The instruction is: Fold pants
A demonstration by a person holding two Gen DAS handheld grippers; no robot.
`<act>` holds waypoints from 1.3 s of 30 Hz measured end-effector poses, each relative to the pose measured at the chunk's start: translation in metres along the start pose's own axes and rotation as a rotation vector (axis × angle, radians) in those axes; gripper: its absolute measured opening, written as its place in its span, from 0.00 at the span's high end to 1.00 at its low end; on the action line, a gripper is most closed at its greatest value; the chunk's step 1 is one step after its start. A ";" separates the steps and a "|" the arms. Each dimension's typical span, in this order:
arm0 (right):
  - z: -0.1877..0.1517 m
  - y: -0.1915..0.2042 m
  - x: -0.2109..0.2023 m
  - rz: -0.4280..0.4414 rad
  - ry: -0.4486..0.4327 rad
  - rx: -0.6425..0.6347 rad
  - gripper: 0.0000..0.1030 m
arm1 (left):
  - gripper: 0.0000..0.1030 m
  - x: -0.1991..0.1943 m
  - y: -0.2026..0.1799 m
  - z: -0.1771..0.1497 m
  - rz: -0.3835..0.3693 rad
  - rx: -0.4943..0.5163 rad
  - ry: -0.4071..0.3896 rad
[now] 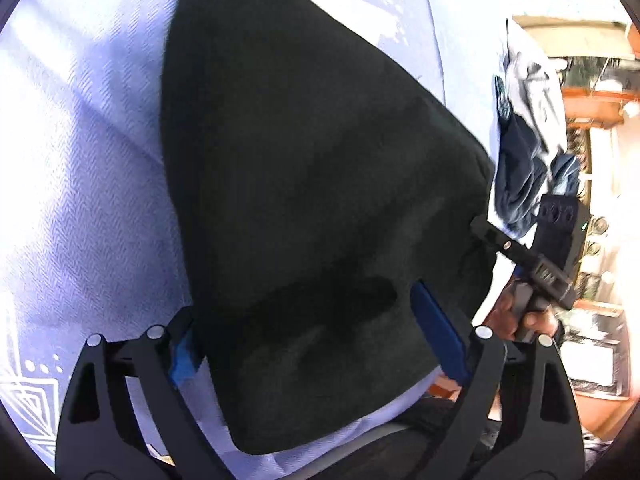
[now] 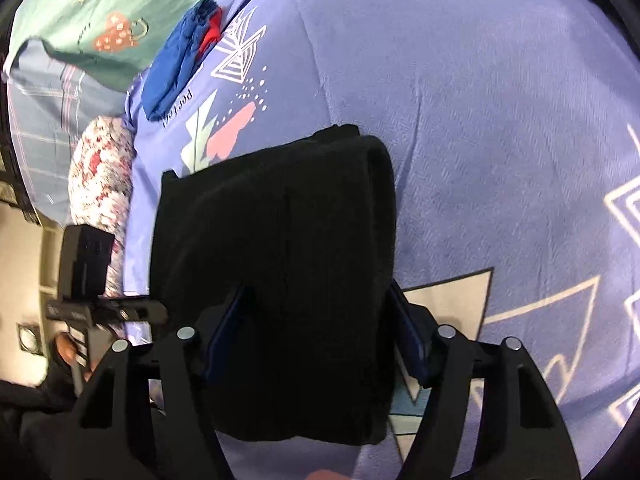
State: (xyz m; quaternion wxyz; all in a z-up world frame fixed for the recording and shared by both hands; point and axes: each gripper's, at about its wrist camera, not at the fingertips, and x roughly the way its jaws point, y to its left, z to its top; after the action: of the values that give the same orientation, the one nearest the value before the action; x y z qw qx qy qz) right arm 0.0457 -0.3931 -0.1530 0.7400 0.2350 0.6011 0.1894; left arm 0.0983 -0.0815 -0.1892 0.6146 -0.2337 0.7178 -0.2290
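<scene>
The black pants (image 1: 312, 168) lie folded into a thick bundle on the lavender bedsheet (image 1: 88, 168). My left gripper (image 1: 304, 312) stands wide astride the near end. Its blue pads (image 1: 438, 332) sit at the cloth's sides and I see no squeeze. In the right wrist view the same pants (image 2: 280, 220) fill the whole gap of my right gripper (image 2: 316, 292). Both of its pads (image 2: 224, 332) press into the bundle's sides. A folded edge runs along the right side. The sheet (image 2: 500, 140) lies flat around it.
A heap of dark blue and grey clothes (image 1: 524, 152) lies at the bed's right edge, with shelves (image 1: 596, 100) beyond. A blue and red garment (image 2: 180, 60), a floral pillow (image 2: 100, 184) and a green blanket (image 2: 80, 12) lie at the far left. A hand (image 1: 516, 316) holds the other gripper.
</scene>
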 end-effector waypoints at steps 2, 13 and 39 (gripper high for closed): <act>0.001 0.000 0.000 0.001 0.003 0.003 0.33 | 0.09 0.000 0.003 -0.001 -0.020 -0.007 -0.003; -0.003 0.000 0.015 0.189 0.036 0.081 0.30 | 0.14 0.006 -0.009 -0.006 -0.053 0.129 -0.021; -0.006 0.000 0.026 0.236 0.060 0.129 0.50 | 0.20 0.003 0.032 0.001 -0.296 -0.047 -0.037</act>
State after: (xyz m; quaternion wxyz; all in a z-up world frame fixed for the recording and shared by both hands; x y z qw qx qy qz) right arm 0.0447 -0.3781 -0.1749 0.6776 0.3453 0.6022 0.2429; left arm 0.0972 -0.0585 -0.2117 0.5816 -0.3557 0.6691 -0.2958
